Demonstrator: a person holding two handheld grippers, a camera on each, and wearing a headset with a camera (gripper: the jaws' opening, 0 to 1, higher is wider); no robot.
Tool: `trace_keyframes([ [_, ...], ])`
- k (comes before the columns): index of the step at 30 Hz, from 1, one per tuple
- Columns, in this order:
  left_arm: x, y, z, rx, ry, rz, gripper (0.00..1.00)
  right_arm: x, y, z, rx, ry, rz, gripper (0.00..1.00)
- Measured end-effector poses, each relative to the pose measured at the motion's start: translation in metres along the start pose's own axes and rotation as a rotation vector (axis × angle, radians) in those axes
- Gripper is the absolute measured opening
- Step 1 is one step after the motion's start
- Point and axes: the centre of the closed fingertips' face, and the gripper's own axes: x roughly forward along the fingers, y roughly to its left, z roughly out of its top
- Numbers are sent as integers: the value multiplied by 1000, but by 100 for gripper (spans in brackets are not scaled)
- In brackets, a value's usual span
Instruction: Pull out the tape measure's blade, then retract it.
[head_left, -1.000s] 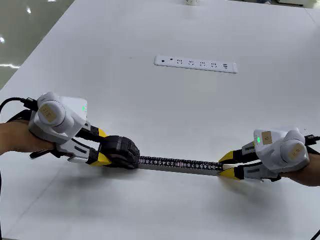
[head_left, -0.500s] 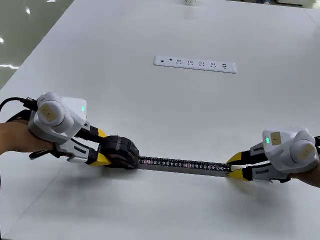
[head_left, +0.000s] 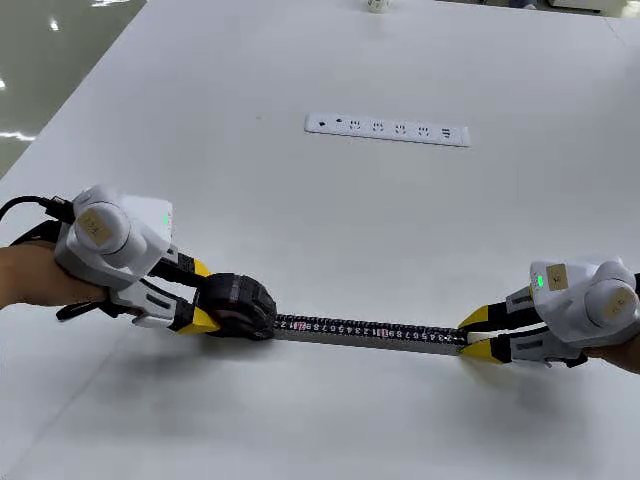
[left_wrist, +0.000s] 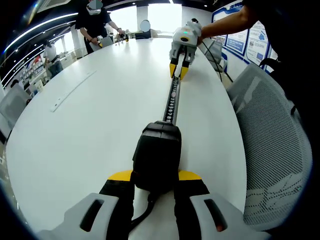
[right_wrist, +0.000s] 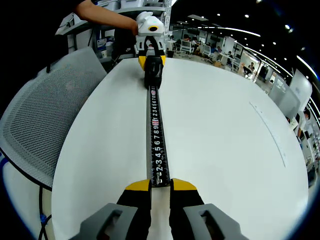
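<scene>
The black tape measure case (head_left: 237, 305) rests on the white table at the left, with my left gripper (head_left: 203, 297) shut on it; the case (left_wrist: 158, 155) sits between the yellow-tipped jaws in the left gripper view. Its black numbered blade (head_left: 370, 331) runs flat along the table to the right. My right gripper (head_left: 474, 335) is shut on the blade's end. In the right gripper view the blade (right_wrist: 157, 145) stretches from my right gripper (right_wrist: 160, 185) away to the case (right_wrist: 154, 68). My right gripper (left_wrist: 179, 70) appears far off in the left gripper view.
A white power strip (head_left: 387, 129) lies further back on the white table (head_left: 300, 210). A grey mesh chair (left_wrist: 272, 150) stands by the table's near edge. People stand at the table's far end (left_wrist: 95, 22) in the left gripper view.
My right gripper has moved to the right with the blade's end, so more blade lies out of the case. The left gripper and case stay about where they were.
</scene>
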Motion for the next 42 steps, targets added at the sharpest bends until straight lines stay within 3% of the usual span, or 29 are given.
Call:
trace_keyframes([
  [29,3,-2,2,60,63,-21,27,0,2,0,-22,71,17,12],
  [42,2,0,1,43,84,-17,29,-9,1,-5,0,82,-3,18],
])
